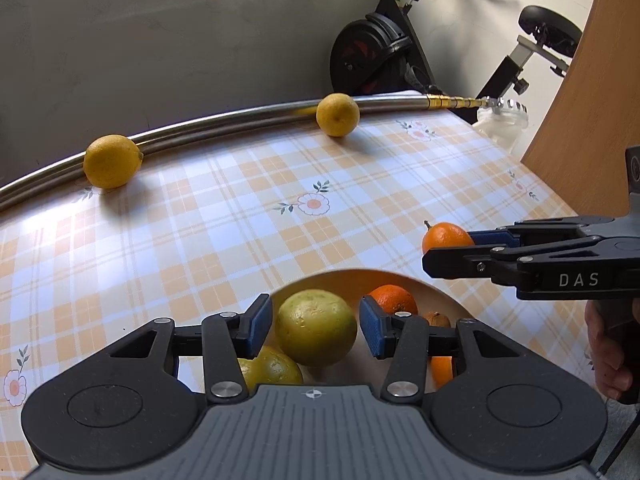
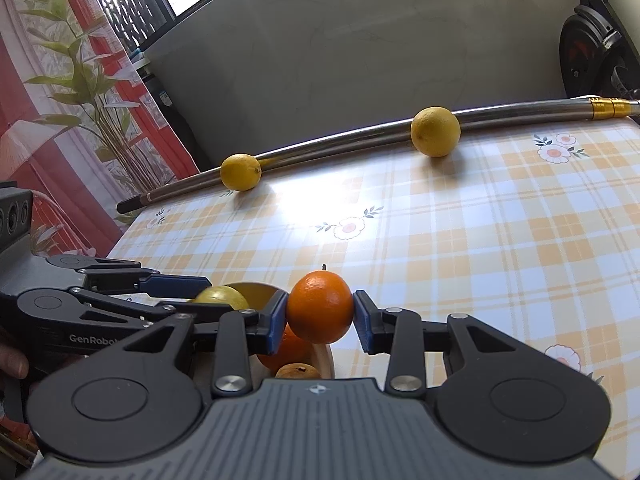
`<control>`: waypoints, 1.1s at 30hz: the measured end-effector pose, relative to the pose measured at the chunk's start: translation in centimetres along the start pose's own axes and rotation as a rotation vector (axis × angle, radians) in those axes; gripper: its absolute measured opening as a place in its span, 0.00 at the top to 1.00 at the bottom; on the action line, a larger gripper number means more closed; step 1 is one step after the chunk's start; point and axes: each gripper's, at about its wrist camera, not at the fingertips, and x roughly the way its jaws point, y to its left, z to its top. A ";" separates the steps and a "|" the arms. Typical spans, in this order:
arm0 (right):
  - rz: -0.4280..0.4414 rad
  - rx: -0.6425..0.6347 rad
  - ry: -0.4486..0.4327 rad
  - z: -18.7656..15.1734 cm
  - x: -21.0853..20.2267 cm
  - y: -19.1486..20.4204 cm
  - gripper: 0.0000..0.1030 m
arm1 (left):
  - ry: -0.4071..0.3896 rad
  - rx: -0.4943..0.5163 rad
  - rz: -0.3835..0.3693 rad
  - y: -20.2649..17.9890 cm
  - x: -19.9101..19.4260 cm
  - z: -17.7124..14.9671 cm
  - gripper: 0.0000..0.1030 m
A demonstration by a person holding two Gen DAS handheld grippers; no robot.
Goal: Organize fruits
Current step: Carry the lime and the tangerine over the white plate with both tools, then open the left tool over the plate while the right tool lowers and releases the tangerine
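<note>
Right now the right gripper pinches an orange between its blue pads, one pad pressed to each side of the fruit. The orange is close to round, so it has no clear long axis; its small stem stub points up and slightly away from the camera. It hangs in the air just past the rim of the bowl, on the bowl's far right side as the right wrist view shows it. In the left wrist view the same orange shows beyond the bowl's far rim, with its stub tilted up to the left.

The left gripper has its jaws spread with a greenish-yellow citrus between them. A gap shows between each blue pad and the fruit, so the pads are not pressing on it. That fruit lies in the bowl, nearly round, with no stem end that I can make out.

Around it in the bowl lie a second yellow-green fruit toward the camera on the left, another orange on the far right, and a small brown fruit beside that.

Farther out on the checked tablecloth, two lemons rest against a metal pole along the far edge. The left lemon lies with its long axis across the view, its tip to the right. The right lemon looks rounder.
</note>
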 end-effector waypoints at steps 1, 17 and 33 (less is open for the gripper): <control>-0.001 -0.001 0.002 0.0 0.0 0.1 0.63 | -0.013 -0.007 0.000 0.1 -0.4 0.0 0.51; 0.019 -0.070 0.064 -0.7 -0.1 4.2 0.63 | -0.144 -0.154 0.175 2.7 -6.7 -0.8 0.50; 0.064 -0.182 0.214 -4.9 -0.6 8.7 0.63 | -0.126 -0.241 0.240 2.7 -9.5 -4.0 0.46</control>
